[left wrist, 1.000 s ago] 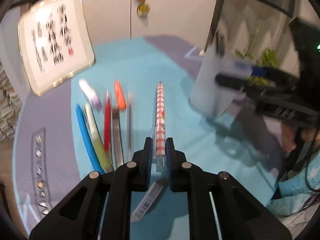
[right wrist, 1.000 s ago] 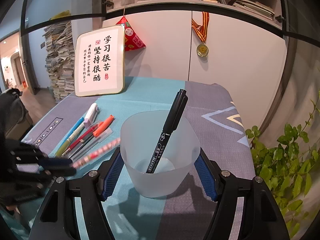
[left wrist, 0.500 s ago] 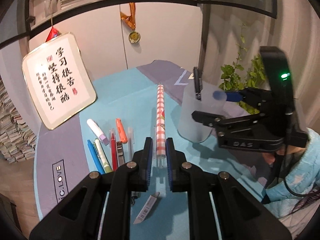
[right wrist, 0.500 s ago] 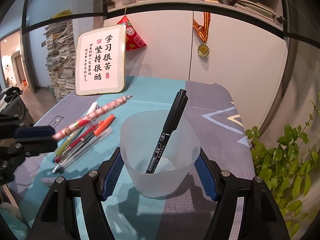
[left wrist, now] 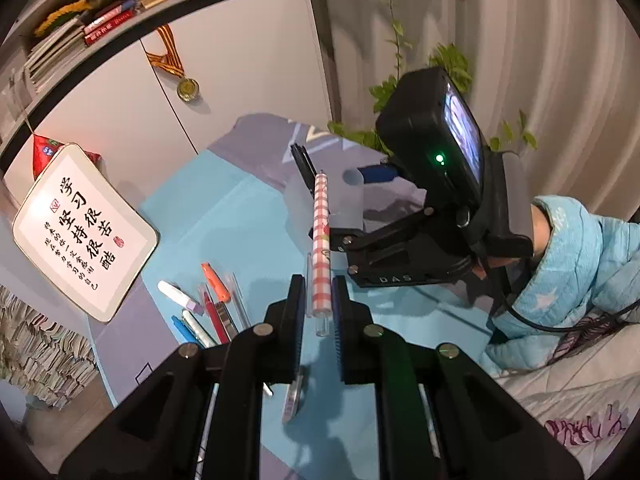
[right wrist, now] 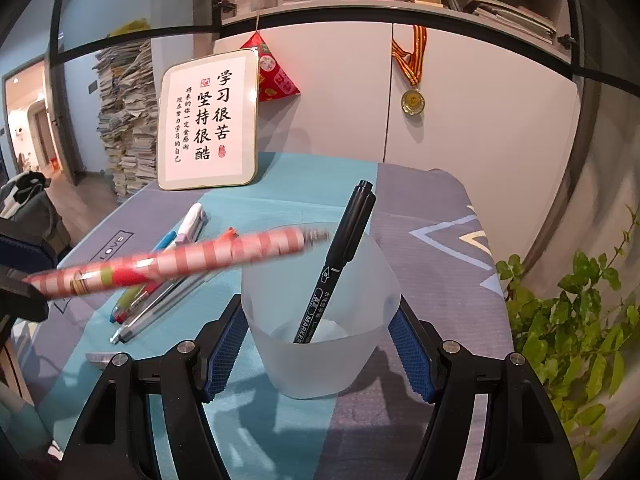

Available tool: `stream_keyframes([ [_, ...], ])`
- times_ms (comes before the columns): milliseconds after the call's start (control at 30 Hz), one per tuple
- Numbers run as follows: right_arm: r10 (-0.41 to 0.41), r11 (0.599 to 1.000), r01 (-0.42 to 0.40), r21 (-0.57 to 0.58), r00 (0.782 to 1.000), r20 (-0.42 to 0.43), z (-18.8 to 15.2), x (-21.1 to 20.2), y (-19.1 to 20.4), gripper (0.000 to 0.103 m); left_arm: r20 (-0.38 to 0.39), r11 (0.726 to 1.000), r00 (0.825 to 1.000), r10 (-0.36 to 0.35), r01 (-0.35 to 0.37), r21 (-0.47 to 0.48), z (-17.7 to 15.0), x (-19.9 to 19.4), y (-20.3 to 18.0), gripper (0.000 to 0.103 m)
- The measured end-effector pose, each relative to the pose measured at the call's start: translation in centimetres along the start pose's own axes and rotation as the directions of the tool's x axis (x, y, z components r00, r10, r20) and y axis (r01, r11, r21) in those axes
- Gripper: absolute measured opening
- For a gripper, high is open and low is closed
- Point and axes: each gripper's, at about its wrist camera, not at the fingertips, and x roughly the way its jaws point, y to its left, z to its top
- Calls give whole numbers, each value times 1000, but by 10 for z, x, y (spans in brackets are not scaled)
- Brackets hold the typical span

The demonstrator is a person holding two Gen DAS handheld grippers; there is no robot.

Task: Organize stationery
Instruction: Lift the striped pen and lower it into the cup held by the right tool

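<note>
Under the bookshelf, the teal-and-grey cloth on the counter (right wrist: 432,248) carries the frosted cup (right wrist: 320,320), pinched between my right tool (right wrist: 318,350). My left tool (left wrist: 316,312) grips the checked pen (left wrist: 322,248) by its rear end, the tip level over the cup's rim. Held so far back and flat, it could knock the black marker (right wrist: 336,264) or tip the light cup toward the counter's right edge.

The left gripper (left wrist: 315,310) has lifted the striped pen (left wrist: 321,240) off the table and carried it right, so its tip now reaches over the cup (right wrist: 320,320) rim.
</note>
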Motion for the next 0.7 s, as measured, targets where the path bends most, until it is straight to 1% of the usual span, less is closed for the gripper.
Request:
stream_keyframes([
  [167,7,1000,-7,-6,1000,0,0,0,1,71,-48,1000,999,8,-9,-4,9,3,6,11],
  [300,9,1000,-9,-6,1000,3,0,-1,2,71,-93,999,996,1,4,45,28,4,2,11],
  [400,13,1000,-13,-10,1000,3,1,-1,4,71,-115,996,993,25,-15,87,41,7,-4,11],
  [467,15,1000,-15,-11,1000,3,1,-1,4,71,-114,995,993,33,-22,99,49,9,-6,11],
  [533,18,1000,-18,-11,1000,4,1,-1,4,71,-109,996,994,25,-15,92,55,10,-6,12],
  [700,23,1000,-23,-11,1000,5,1,-1,3,71,-61,998,998,25,-21,63,67,11,0,13],
])
